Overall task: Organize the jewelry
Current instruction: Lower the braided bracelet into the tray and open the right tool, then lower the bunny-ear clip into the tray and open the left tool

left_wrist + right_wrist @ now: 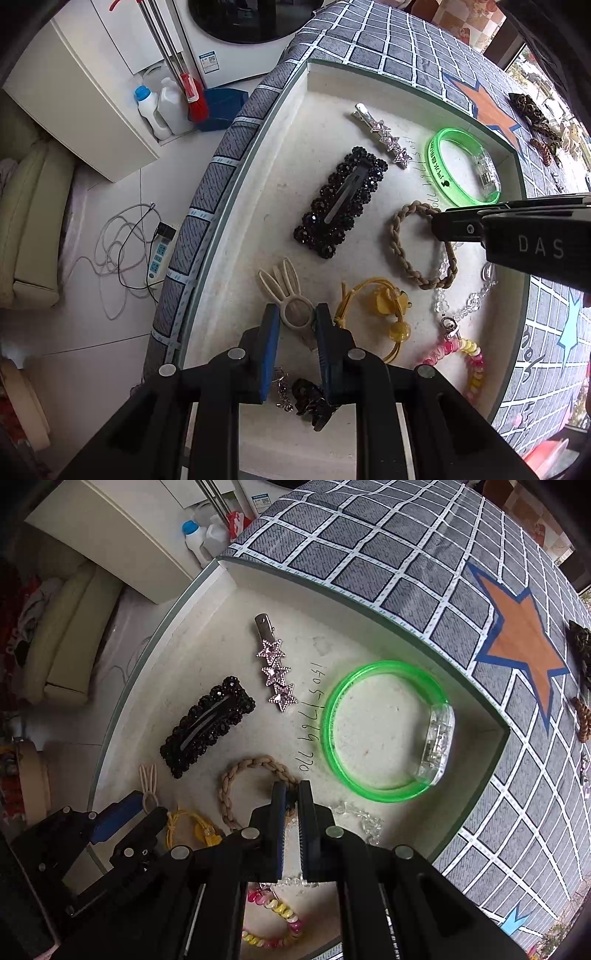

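Observation:
A shallow white tray holds the jewelry. My left gripper is shut on a cream bunny-ear hair clip, its pads at the clip's round end. My right gripper is shut on a beige braided hair tie, which also shows in the left wrist view. In the tray lie a black beaded clip, a pink star clip, a green bangle, a yellow hair tie, a clear bead bracelet and a pink-yellow bracelet.
The tray sits on a grey grid tablecloth with an orange star. More dark accessories lie on the cloth beyond the tray. A small dark clip lies under my left gripper. The table edge and floor with cables are at left.

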`<state>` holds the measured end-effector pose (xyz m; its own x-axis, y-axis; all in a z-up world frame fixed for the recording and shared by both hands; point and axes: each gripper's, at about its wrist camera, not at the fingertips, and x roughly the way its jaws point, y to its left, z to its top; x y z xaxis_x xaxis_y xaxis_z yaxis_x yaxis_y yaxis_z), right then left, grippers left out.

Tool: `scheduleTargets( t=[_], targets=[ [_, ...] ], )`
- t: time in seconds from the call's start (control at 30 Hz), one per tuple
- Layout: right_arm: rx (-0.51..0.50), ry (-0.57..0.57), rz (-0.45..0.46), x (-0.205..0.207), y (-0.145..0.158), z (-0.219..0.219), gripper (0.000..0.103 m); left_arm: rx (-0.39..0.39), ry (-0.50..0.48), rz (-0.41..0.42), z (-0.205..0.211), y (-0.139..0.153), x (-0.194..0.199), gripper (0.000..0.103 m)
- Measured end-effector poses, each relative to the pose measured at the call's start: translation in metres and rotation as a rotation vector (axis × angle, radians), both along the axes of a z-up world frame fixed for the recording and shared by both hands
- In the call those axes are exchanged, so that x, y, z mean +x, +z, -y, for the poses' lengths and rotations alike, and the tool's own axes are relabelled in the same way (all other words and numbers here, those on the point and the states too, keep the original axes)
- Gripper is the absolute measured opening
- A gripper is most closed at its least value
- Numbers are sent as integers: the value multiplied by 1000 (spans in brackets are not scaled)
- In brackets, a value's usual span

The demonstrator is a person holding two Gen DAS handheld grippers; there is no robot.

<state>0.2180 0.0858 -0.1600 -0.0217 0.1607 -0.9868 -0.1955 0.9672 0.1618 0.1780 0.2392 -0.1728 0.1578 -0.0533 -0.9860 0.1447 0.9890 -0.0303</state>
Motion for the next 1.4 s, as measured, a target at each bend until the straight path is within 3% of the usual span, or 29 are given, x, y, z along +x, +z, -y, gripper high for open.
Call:
scheduleTargets(
  t=[0.77,1.07,1.23,1.4],
  targets=[
    [-11,-24,-14,-1,0,1,9,7,-2,-19,-1,1,-4,26],
    [2,-25,-20,-3,1,1,19,-2,6,-37,-1,1,-6,26],
    [17,-37,-32,-6,0,3,37,-45,11,-40,-6,3,-8,26],
    [30,-59,-33,-10,0,11,37,-81,17,-44,-10,7,-9,26]
  ],
)
